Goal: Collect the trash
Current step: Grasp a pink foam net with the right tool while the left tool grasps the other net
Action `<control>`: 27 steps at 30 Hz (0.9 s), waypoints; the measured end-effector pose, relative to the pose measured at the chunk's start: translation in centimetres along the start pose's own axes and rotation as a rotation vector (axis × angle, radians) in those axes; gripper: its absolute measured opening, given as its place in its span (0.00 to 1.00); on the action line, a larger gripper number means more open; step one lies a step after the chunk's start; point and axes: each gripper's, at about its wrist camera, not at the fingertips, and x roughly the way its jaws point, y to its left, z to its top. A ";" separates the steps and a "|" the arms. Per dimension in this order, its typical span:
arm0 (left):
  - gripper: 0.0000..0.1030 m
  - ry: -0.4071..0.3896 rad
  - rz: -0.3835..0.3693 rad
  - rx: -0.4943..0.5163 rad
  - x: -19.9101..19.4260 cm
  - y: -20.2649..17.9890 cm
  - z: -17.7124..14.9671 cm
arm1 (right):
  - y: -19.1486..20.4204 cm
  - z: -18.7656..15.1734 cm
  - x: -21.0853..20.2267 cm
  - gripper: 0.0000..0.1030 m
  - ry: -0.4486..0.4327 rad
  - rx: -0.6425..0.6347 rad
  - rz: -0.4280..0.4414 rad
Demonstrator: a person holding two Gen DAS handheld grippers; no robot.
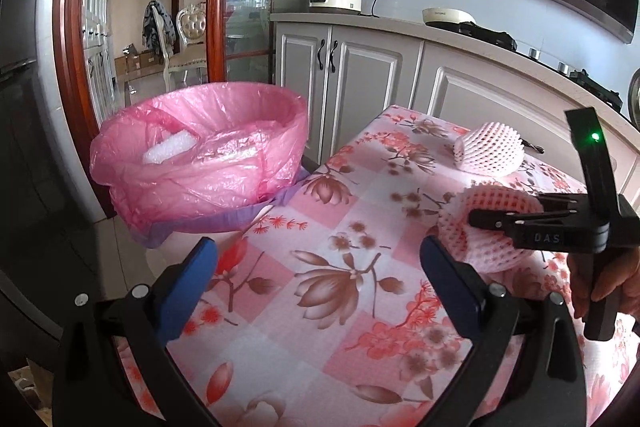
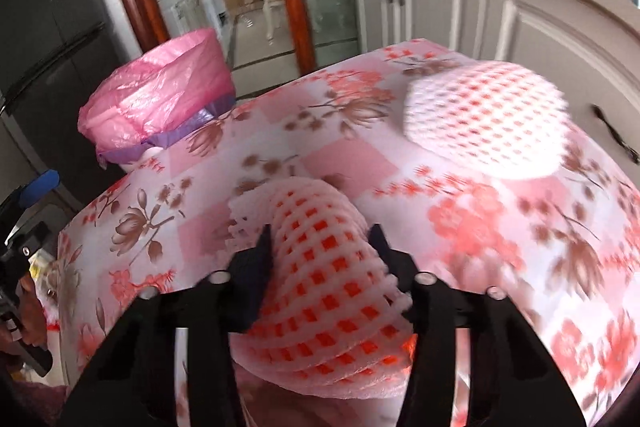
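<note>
Foam netting, white and soft with a diamond mesh, sits squeezed between the jaws of the right gripper (image 2: 322, 239): this near foam sleeve (image 2: 320, 291) bulges out past both black fingers, and its lower edge rests on the desk (image 2: 208, 227). Its mesh openings show orange-red against the cloth beneath. A second foam sleeve (image 2: 486, 119), rounded and dome-like, lies farther back on the desk, well apart from the jaws. The desk wears a glossy cloth of pink squares and printed blossoms. The left gripper (image 1: 318, 267) hangs above the near part of the desk with its blue-padded jaws spread wide and nothing between them. Just beyond the desk's far left edge stands a bin (image 1: 224, 223) lined with crinkled pink plastic film over a purple layer; a white foam block (image 1: 170, 149) lies inside.
</note>
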 end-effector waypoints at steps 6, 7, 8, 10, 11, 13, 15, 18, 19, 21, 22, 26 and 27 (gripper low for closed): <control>0.95 0.009 -0.031 0.030 0.1 -1.9 0.4 | -2.5 -1.8 -5.6 0.37 -0.124 0.111 -0.077; 0.95 0.010 -0.039 0.039 0.3 -2.5 0.6 | -3.0 -2.0 -6.4 0.37 -0.142 0.131 -0.089; 0.95 0.012 -0.048 0.046 0.4 -2.9 0.7 | -3.5 -2.3 -7.2 0.37 -0.158 0.155 -0.098; 0.95 0.018 -0.082 0.065 1.0 -4.6 1.2 | -4.7 -2.9 -8.9 0.37 -0.190 0.198 -0.116; 0.95 0.020 -0.098 0.077 1.5 -5.6 1.5 | -5.1 -3.2 -9.5 0.37 -0.200 0.210 -0.132; 0.95 0.031 -0.120 0.099 2.5 -7.4 2.2 | -6.2 -3.8 -10.8 0.37 -0.227 0.243 -0.159; 0.95 0.035 -0.144 0.110 3.7 -9.2 3.0 | -7.3 -4.6 -12.0 0.37 -0.250 0.288 -0.181; 0.95 0.053 -0.168 0.115 5.8 -11.6 3.9 | -8.7 -5.8 -13.1 0.37 -0.273 0.346 -0.205; 0.95 0.056 -0.173 0.114 6.5 -12.3 4.3 | -9.1 -6.2 -13.5 0.37 -0.279 0.357 -0.212; 0.95 0.066 -0.185 0.116 8.1 -13.7 5.0 | -9.9 -6.9 -13.9 0.37 -0.282 0.374 -0.219; 0.95 0.073 -0.191 0.119 9.0 -14.6 5.4 | -10.2 -7.3 -14.0 0.37 -0.280 0.381 -0.221; 0.95 0.070 -0.206 0.145 12.8 -17.9 7.1 | -11.2 -8.2 -14.1 0.37 -0.287 0.414 -0.219; 0.95 0.067 -0.202 0.157 13.4 -18.5 7.4 | -11.4 -8.3 -14.1 0.37 -0.291 0.422 -0.217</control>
